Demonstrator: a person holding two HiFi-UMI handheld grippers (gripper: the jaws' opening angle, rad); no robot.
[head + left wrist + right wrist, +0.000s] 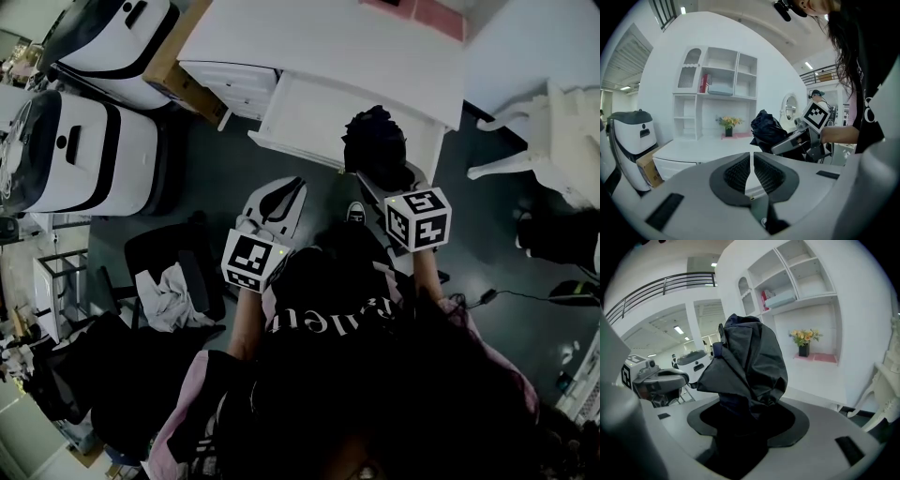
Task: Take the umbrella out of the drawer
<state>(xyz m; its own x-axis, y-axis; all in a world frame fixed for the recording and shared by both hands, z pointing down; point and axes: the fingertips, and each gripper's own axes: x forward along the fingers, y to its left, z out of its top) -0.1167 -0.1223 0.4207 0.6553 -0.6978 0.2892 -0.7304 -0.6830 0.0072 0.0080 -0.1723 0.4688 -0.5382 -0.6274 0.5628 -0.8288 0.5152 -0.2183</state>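
Our right gripper [740,425] is clamping the bottom end of the folded black umbrella [746,359], with the bunched cloth standing up out of the jaws. We are holding it in the air over the open drawer [314,112], near the right end of the drawer's front edge, and it looks lifted clear of the drawer. Our left gripper [751,168] is hanging beside it with its jaws pressed together on nothing.

We are judging the task as nearly done, so the risks are in the carrying. We are gripping soft, loose cloth, and we cannot tell whether the jaws are reaching anything firm inside it, so the umbrella could be sliding down through the pads and dropping back into the drawer or onto the floor. The folds are hanging loose on the left side, and they could be snagging on the drawer's front edge or on the edge of the desk [328,37] if we are swinging low. With the drawer standing open in front of us, we are also risking a knock against it while stepping back.
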